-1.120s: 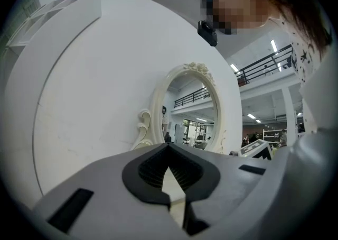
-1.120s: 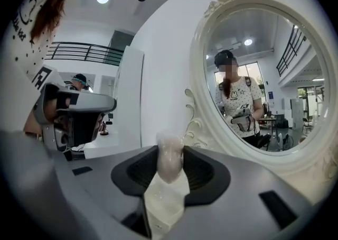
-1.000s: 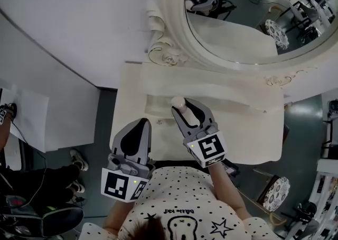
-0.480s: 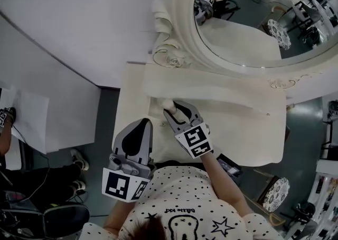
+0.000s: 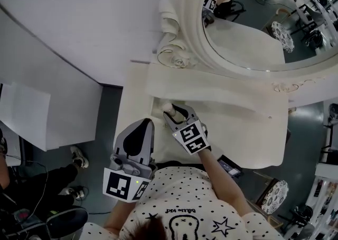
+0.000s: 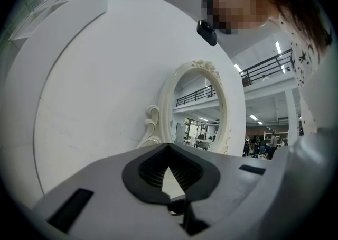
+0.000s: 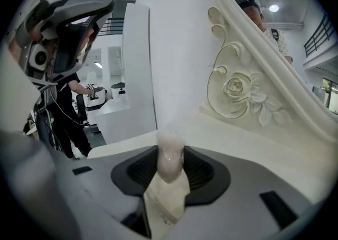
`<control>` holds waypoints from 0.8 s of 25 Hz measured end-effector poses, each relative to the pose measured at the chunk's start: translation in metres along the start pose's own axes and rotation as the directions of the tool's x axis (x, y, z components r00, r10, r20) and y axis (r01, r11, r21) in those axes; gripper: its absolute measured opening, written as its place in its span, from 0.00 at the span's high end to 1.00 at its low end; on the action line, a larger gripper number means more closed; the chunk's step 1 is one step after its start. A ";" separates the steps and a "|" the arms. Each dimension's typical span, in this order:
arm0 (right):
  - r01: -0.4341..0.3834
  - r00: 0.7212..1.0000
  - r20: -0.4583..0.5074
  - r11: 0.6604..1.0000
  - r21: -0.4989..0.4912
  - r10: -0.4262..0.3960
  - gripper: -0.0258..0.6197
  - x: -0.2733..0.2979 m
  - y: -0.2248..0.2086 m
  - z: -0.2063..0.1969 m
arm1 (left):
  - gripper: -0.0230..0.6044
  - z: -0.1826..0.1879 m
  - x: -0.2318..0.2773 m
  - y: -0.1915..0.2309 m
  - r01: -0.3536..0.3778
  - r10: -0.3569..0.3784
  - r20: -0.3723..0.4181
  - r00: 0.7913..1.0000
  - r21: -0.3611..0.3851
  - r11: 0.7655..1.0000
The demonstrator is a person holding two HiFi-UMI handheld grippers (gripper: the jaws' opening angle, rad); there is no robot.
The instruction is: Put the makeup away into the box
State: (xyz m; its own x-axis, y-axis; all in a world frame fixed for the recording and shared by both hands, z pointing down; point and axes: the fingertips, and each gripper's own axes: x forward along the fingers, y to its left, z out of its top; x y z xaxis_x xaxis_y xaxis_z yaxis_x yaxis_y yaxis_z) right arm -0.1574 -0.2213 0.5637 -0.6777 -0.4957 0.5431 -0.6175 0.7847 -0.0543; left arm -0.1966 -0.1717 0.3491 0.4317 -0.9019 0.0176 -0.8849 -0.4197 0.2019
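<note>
2 grippers (L (image 5: 142, 123), R (image 5: 176, 112)), 1 makeup btl (image 7: 170, 155), 1 mirror (image 5: 248, 33)

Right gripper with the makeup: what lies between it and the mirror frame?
Only bare cream tabletop up to the mirror frame, in head and right gripper views. The right gripper holds a pale makeup item.

Bench (image 5: 248, 128): cream, under the fingers (image 5: 189, 114).
Mirror (image 5: 248, 27): oval, carved cream frame, beyond the fingers.
Wall (image 5: 79, 17): white, behind the mirror.
Floor (image 5: 108, 122): grey, left of the fingers.

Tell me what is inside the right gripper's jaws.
A pale, rounded makeup item, clamped in the right gripper. The pads cover its sides, so its full shape cannot be seen.
</note>
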 end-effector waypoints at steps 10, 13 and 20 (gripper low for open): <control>0.008 0.999 -0.037 1.000 0.006 -0.008 0.70 0.005 -0.002 -0.011 | 0.97 -0.001 0.002 -0.003 0.013 -0.013 -0.004 1.000 0.000 1.000; 0.000 0.999 -0.047 1.000 0.004 0.000 0.70 0.007 -0.001 -0.012 | 0.97 -0.001 0.002 -0.003 0.013 -0.013 -0.003 1.000 0.000 1.000; 0.002 0.998 -0.061 1.000 0.000 -0.002 0.70 0.009 0.000 -0.015 | 0.97 0.000 0.000 -0.001 0.014 -0.014 0.001 1.000 -0.002 1.000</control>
State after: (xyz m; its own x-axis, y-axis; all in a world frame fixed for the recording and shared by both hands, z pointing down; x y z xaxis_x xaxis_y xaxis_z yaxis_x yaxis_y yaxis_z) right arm -0.1573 -0.2206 0.5815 -0.6510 -0.4738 0.5930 -0.6191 0.7835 -0.0536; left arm -0.1952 -0.1713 0.3492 0.4435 -0.8962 0.0139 -0.8786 -0.4317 0.2041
